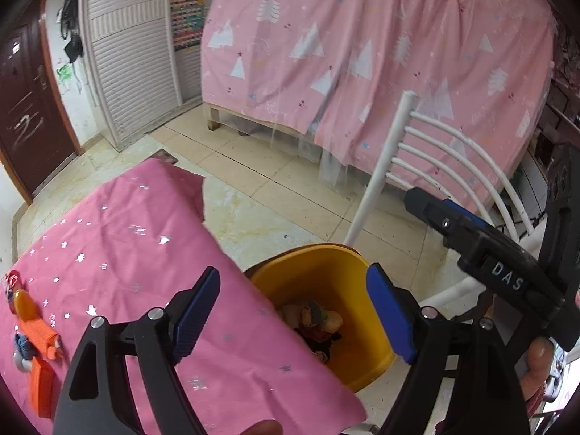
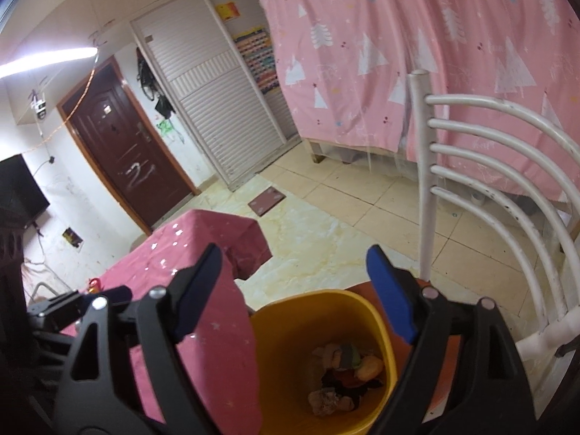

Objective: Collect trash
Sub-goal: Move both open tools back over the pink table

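A yellow bin (image 1: 366, 348) stands on a chair seat beside the table, with crumpled wrappers and scraps (image 1: 315, 322) at its bottom. My left gripper (image 1: 293, 311) hangs open over the bin's near left edge, nothing between its blue pads. One of the right gripper's fingers (image 1: 446, 217) reaches in from the right, above the bin. In the right wrist view the right gripper (image 2: 295, 290) is open and empty above the bin (image 2: 282, 362), and the trash (image 2: 344, 373) lies below.
A table under a pink star-print cloth (image 1: 127, 253) is left of the bin, with orange toys (image 1: 36, 330) at its left edge. A white metal chair back (image 2: 489, 181) rises right of the bin. Tiled floor and a pink bed curtain (image 1: 362, 36) lie beyond.
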The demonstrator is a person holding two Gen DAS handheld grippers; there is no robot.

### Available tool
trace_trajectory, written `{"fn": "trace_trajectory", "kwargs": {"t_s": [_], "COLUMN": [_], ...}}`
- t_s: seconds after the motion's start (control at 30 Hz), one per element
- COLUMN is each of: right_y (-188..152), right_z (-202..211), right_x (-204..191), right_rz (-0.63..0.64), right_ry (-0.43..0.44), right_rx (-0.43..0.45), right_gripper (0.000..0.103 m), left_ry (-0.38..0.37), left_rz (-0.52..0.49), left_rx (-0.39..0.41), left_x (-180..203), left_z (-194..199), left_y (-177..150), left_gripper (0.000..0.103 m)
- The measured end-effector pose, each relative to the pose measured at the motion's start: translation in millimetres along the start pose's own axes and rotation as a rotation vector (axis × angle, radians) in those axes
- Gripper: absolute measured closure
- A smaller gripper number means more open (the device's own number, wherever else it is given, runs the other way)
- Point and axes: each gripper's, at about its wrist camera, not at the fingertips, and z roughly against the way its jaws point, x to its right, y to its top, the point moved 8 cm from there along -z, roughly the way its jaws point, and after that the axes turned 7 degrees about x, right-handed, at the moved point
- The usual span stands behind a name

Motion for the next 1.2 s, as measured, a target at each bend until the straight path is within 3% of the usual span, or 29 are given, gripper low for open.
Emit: {"fn": "trace_trajectory", "kwargs": {"t_s": [0.47, 0.77, 1.2], "right_y": [-10, -27, -78], "right_z": [-19, -47, -70], "right_x": [-83, -142, -282], "right_rz": [0.143, 0.219, 0.405], "right_ry": [0.069, 0.126, 0.321], "right_rx": [-0.05, -0.116, -0.216], "right_gripper": [0.024, 0.024, 0.023], "left_ry": [0.093, 0.232, 0.428], "left_rz": [0.069, 0.132, 0.275], "left_rx": [0.07, 0.109, 0.069], "left_x": [-90, -191, -364], "left_z": [41, 64, 80], "left_y": [14, 26, 2], "left_gripper": [0.027, 0.024, 0.022]}}
